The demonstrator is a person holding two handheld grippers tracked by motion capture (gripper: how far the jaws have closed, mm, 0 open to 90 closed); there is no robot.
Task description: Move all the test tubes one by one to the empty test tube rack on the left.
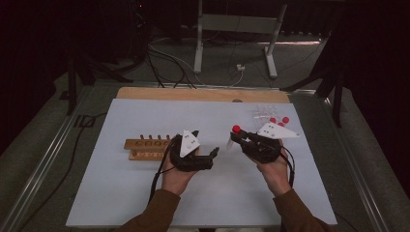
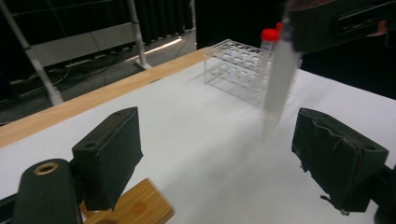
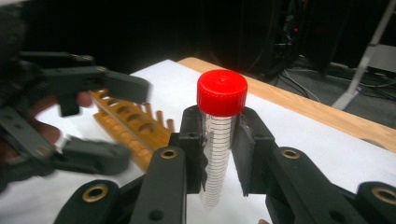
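- Two grippers face each other over the middle of the white mat (image 1: 145,203), and I judge the step in hand to be passing a tube from my right side to my left.
- My right gripper (image 3: 219,149) is clamped on the tube (image 3: 217,158), a clear marked one with a red cap (image 3: 222,92), held upright just under the cap.
- My left gripper (image 2: 215,158) stands wide and holds nothing; in its own view the tube's lower end (image 2: 279,79) hangs ahead of the gap, nearer the right-hand pad (image 2: 338,161).
- To do it well, I would bring the tube's bare lower half squarely between the left pads before closing, since the right jaws cover the upper part.
- I would keep the tube upright and let go with the right only once the left has a firm hold; the smooth plastic could slip or swing.
- One wooden rack (image 1: 147,147) lies just beyond my left hand (image 1: 179,176), which I take as the likely place for the tube.
- Several more red-capped tubes (image 1: 279,121) stand in a clear plastic rack (image 2: 238,70) at the far right, well apart from the handover.
- Nothing lies between the two grippers; the trailing cables (image 1: 157,176) stay on my side.
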